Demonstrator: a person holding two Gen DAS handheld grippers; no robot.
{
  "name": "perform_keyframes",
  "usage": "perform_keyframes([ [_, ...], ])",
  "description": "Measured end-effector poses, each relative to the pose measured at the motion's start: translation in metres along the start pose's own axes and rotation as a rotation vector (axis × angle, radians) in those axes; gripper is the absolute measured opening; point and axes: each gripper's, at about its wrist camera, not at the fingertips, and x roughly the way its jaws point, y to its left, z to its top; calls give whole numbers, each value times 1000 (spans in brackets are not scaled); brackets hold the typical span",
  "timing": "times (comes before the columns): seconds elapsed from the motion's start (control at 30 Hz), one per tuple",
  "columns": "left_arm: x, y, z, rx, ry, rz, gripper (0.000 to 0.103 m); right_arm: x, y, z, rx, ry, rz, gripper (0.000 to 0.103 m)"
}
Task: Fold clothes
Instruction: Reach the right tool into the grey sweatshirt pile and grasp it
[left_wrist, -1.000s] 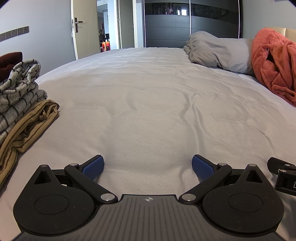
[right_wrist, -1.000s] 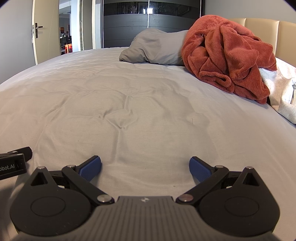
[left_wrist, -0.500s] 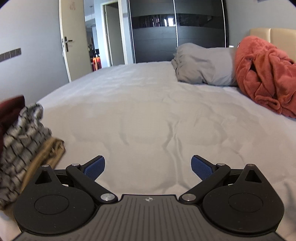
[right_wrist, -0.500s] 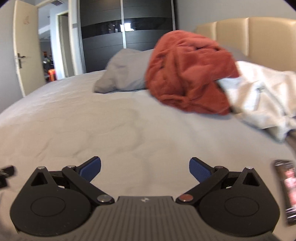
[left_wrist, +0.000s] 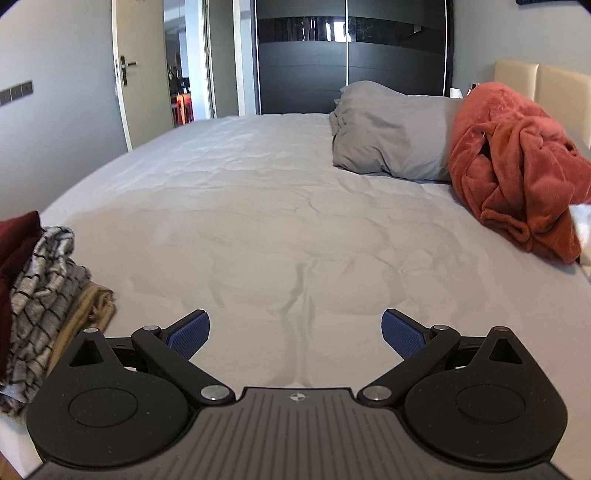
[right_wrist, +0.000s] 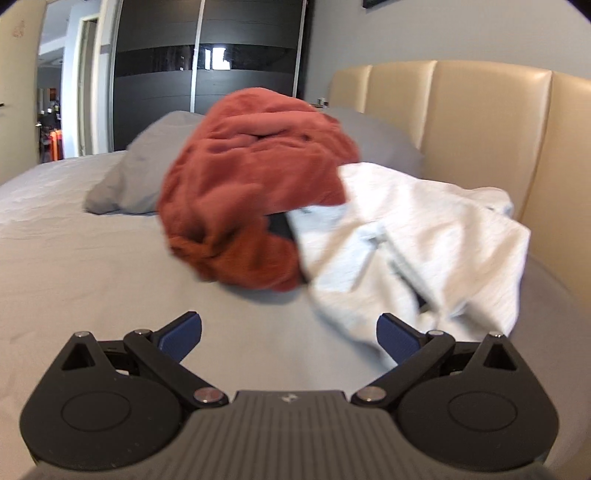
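A crumpled rust-orange fleece garment (right_wrist: 251, 192) lies heaped on the grey bed, and a rumpled white garment (right_wrist: 417, 236) spreads to its right, partly under it. My right gripper (right_wrist: 288, 334) is open just short of both, its right pad close to the white cloth's near edge. The left wrist view has the orange fleece (left_wrist: 517, 162) at far right. My left gripper (left_wrist: 295, 332) is open over bare sheet, holding nothing. A stack of folded clothes (left_wrist: 40, 291) sits at its left: dark red on top, a black-lined grey piece, a tan one below.
A grey pillow (left_wrist: 391, 136) lies behind the orange fleece. A beige padded headboard (right_wrist: 480, 125) rises at the right. The grey bedsheet (left_wrist: 277, 221) stretches wide. A dark wardrobe (left_wrist: 351, 55) and an open door (left_wrist: 136, 74) stand beyond the bed.
Both grippers swung to the right and rose. The right one moved closer to the orange and white garments, which now fill its view. The folded stack slid toward the left view's edge.
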Motion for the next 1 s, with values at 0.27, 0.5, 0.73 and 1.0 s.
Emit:
perform_keyframes([
  [0.27,24,-3,-4,31,27,33,102,90,-54,-7,-1,88,-97,91],
  [0.5,56,-11,-6,72,46,64,101,150,-77,-9,-1,156,-111,66],
  [0.73,72,-18,-8,104,67,51,101,163,-81,-8,62,222,-50,12],
  [1.0,52,-13,-1,84,38,15,100,108,-51,13,64,176,90,10],
])
